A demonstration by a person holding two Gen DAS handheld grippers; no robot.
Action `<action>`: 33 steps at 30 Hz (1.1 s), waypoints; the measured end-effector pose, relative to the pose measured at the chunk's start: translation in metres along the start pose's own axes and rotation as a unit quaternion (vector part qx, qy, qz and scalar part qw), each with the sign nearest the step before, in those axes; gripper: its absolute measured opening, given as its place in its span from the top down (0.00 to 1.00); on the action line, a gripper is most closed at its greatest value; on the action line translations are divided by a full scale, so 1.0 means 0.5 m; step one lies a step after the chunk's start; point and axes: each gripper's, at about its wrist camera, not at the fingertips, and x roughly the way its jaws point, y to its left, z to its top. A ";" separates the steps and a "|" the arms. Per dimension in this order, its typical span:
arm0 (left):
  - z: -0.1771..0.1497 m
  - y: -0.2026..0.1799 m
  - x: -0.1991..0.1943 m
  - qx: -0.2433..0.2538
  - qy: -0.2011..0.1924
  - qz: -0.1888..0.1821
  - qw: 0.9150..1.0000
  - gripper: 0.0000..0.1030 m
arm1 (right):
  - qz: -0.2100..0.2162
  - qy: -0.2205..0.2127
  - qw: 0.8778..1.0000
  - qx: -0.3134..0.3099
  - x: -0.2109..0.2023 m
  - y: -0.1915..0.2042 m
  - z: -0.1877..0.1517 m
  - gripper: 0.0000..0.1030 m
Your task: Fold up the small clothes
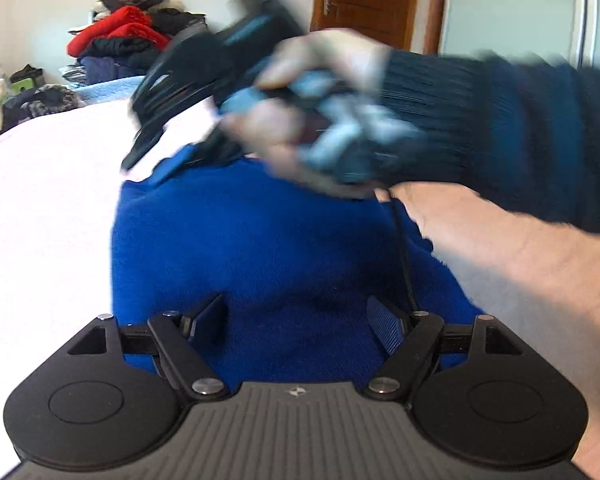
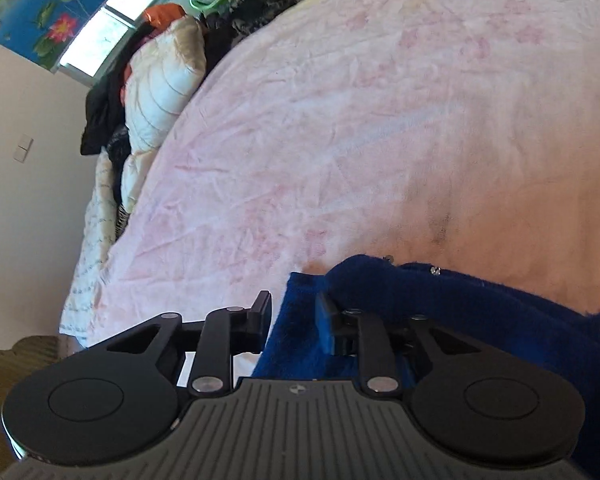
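A blue knit garment (image 1: 268,248) lies on the pink bedsheet (image 1: 48,208). The left gripper (image 1: 296,320) hovers over its near end, fingers (image 1: 212,316) spread wide, holding nothing. The right gripper (image 2: 294,312) has a fold of the garment's far edge between part-closed fingers; whether they pinch it cannot be told. The fold should travel low and level toward the garment's near end, edges aligned.

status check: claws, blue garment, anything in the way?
Left claw open above blue garment. Right claw part-closed around its edge, grip unclear. Right forearm crosses left's view.
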 end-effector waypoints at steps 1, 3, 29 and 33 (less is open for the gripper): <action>0.000 0.003 -0.016 -0.007 -0.005 0.003 1.000 0.24 | 0.014 -0.015 1.000 -0.007 -0.038 0.007 -0.015 0.55; 0.000 0.008 -0.051 -0.014 -0.017 0.009 1.000 0.24 | 0.038 -0.052 0.998 -0.018 -0.131 0.013 -0.062 0.41; -0.058 0.007 -0.044 -0.020 0.061 0.065 0.996 0.21 | -0.019 -0.112 0.990 0.078 -0.256 -0.080 -0.421 0.33; -0.064 0.005 -0.039 -0.029 0.056 0.065 0.996 0.20 | -0.018 -0.118 0.989 0.087 -0.264 -0.087 -0.430 0.35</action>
